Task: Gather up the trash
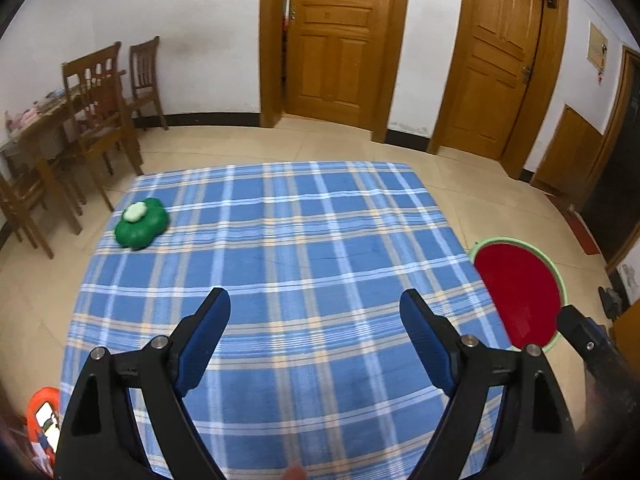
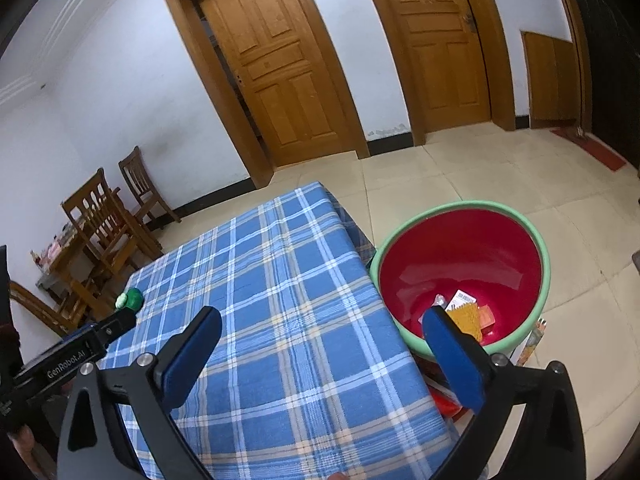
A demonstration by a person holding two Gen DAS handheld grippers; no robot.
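Observation:
A table under a blue plaid cloth (image 1: 304,240) fills the left wrist view. My left gripper (image 1: 315,300) hovers over its near half, open and empty. A green flower-shaped thing with a white top (image 1: 140,228) lies at the table's far left corner, also small in the right wrist view (image 2: 132,298). A red basin with a green rim (image 2: 460,205) stands on the floor beside the table's right edge (image 1: 516,280). It holds a yellow packet (image 2: 466,314), a white card (image 2: 460,298) and an orange piece (image 2: 486,316). My right gripper (image 2: 322,316) is open and empty, straddling the table edge and basin.
Wooden chairs (image 1: 100,112) and a cluttered wooden table stand by the far left wall. Two wooden doors (image 1: 336,40) are in the back wall. An orange object (image 1: 42,412) sits low at the near left. Printed packages (image 2: 532,344) lie beside the basin.

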